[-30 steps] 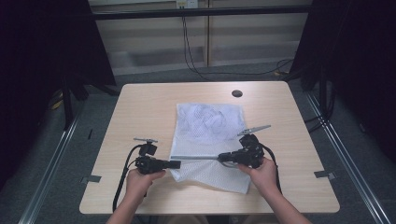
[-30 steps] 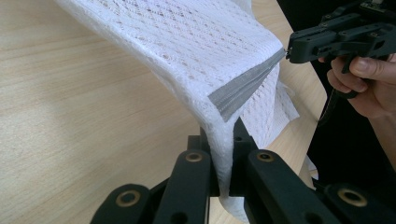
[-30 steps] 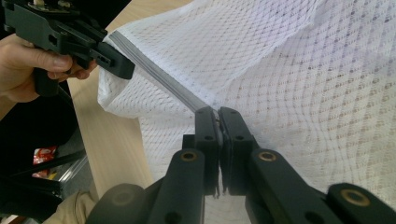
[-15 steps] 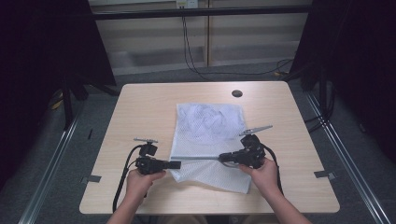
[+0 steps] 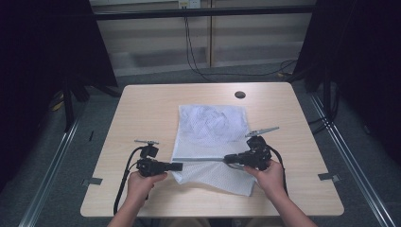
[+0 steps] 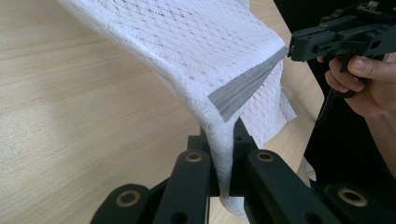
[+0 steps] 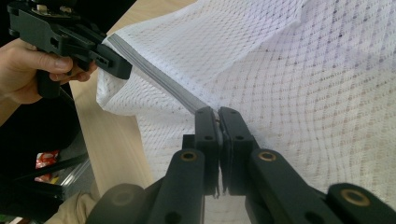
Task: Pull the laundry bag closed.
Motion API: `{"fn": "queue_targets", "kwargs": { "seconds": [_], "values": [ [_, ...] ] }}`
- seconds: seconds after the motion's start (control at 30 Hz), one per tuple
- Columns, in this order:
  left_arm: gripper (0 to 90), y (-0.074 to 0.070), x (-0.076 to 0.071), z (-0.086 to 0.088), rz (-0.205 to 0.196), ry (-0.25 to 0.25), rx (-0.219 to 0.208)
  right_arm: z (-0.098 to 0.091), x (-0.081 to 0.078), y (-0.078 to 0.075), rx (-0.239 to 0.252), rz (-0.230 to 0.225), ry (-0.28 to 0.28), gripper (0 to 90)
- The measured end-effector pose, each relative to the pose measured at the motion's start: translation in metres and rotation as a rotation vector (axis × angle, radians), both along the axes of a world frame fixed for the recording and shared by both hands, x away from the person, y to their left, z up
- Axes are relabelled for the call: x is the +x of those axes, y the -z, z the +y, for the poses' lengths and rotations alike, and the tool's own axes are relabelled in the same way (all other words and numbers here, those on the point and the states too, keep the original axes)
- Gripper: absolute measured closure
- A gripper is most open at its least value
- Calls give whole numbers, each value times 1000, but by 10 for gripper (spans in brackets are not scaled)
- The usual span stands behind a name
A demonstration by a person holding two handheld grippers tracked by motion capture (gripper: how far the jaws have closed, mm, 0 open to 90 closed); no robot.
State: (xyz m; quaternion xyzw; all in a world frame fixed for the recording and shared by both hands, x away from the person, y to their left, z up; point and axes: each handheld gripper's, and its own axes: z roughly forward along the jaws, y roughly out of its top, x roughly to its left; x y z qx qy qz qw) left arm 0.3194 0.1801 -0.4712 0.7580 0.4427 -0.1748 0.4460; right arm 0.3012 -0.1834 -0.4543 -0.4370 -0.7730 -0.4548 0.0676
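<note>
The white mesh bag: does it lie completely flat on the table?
No, the white mesh bag is lifted at its grey strip.

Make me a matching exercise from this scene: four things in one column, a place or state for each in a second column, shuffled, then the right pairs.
1. left tongs
2. grey zipper band
3. round dark hole
4. white mesh bag

A. far part of the table
B. stretched between both tongs
C. lying mid-table, near edge lifted
D. clamped on the bag's corner

Pairs: 1-D, 2-B, 3-A, 4-C

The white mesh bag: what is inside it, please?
Through the white mesh bag a crumpled pale shape shows faintly in its far half; what it is cannot be told. The near part hangs over itself, so anything inside there is covered.
</note>
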Motion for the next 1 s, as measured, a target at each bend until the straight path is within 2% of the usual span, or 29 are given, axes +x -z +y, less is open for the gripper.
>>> {"fn": "queue_targets", "kwargs": {
  "seconds": [0.1,0.3,0.47,0.6,1.0],
  "values": [
    [896,0,-1,0,13,-6,-7,-1,0,-1,-2,-5,-1,870],
    [896,0,1,1,-1,-2,3,-8,-1,-1,-4,-2,15,870],
    [896,0,1,0,9,-7,-5,-10,-2,0,0,-2,12,870],
    [896,-1,2,2,0,-9,-5,-13,-3,0,-5,-1,22,870],
    [896,-1,2,1,17,-8,-11,-19,-6,1,-3,2,23,870]
  ]
}}
